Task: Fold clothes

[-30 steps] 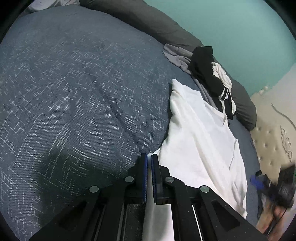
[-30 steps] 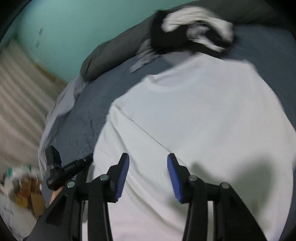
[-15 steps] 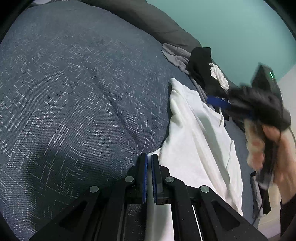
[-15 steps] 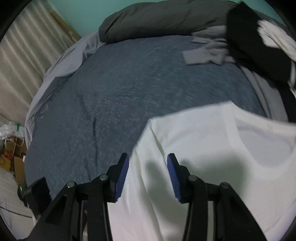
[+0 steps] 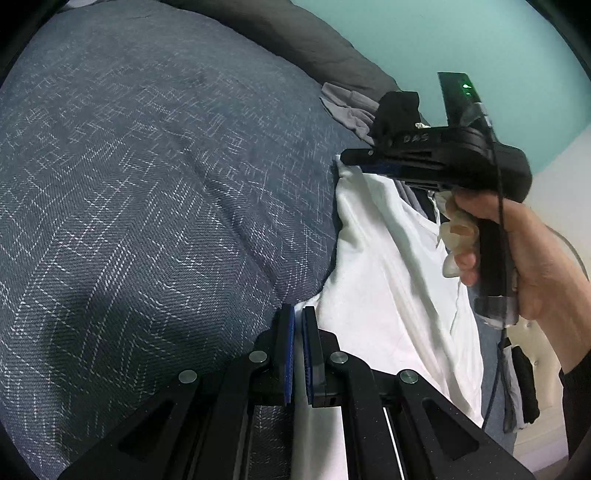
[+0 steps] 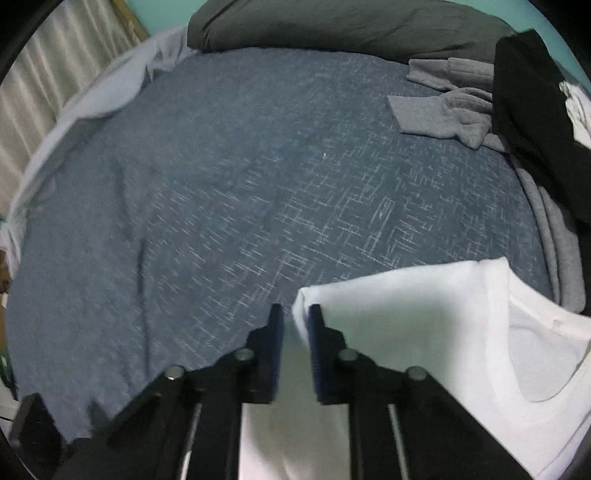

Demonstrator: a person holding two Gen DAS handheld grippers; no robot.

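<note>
Left wrist view. Left gripper (image 5: 298, 325): blue-padded jaws drawn nearly together, pinching the lower corner of a white T-shirt (image 5: 384, 291); a thin strip of white cloth shows in the slit between the pads. White T-shirt: lies on the right part of a blue-grey patterned bedspread (image 5: 147, 192), running from the left gripper up toward the head of the bed, its left edge raised in a soft fold. Right gripper (image 5: 351, 158): seen side-on, held by a hand (image 5: 524, 251) around its grip, tips at the shirt's upper left corner; from this angle the jaw gap cannot be told. A green light glows on the unit mounted atop it. Behind: dark grey pillow (image 5: 295, 33), grey garment (image 5: 347, 110), black garment (image 5: 399, 107), teal wall (image 5: 461, 33).

Right wrist view. Right gripper: jaws narrowly parted, with the folded corner of the white T-shirt standing between the pads, against the right one; whether the cloth is actually clamped cannot be told, the picture being slightly blurred. Shirt neckline visible at lower right. Bedspread fills the middle. Grey garment crumpled at upper right, black garment just beside it at the edge, a scrap of white cloth (image 6: 576, 107) on the black. Dark pillow along the top; pale sheet (image 6: 96, 96) and curtain (image 6: 55, 59) at left.
</note>
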